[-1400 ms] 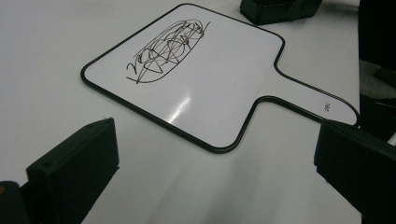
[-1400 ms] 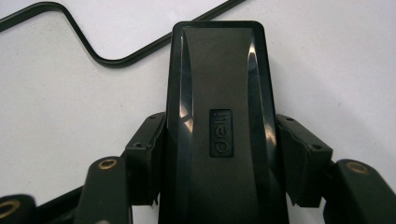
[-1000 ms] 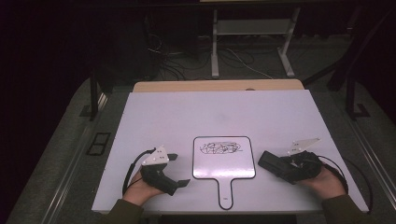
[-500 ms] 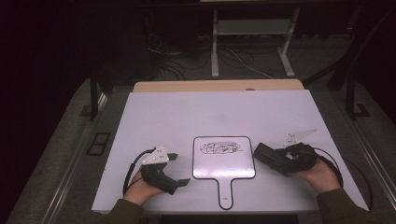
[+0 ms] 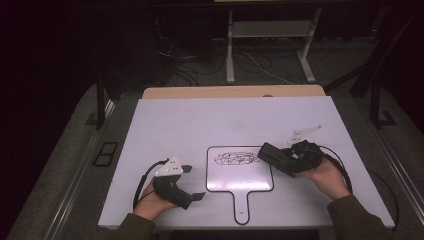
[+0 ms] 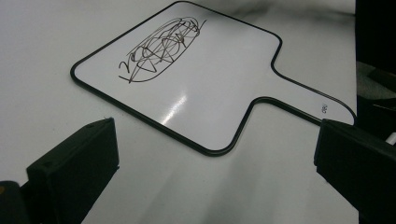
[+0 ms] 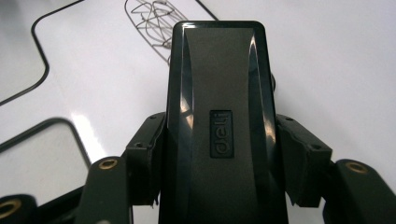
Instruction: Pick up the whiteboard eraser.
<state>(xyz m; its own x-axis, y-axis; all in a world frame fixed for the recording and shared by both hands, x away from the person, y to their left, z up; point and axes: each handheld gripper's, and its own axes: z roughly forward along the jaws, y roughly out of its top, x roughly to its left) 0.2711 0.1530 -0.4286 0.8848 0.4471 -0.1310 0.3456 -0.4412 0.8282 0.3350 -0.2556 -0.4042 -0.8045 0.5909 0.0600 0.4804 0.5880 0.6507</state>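
High overhead, forward-down; two low close cameras, all sharing the whiteboard [image 5: 240, 169].

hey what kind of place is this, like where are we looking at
Likely a lab or recording workspace, not a home: a white table holding a scribbled whiteboard paddle, metal stand legs and loose cables on the dark floor behind.

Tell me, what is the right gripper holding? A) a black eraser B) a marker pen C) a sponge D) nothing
A: in the right gripper view the right gripper has both jaws pressed against a black eraser, held over the scribble on the little whiteboard.
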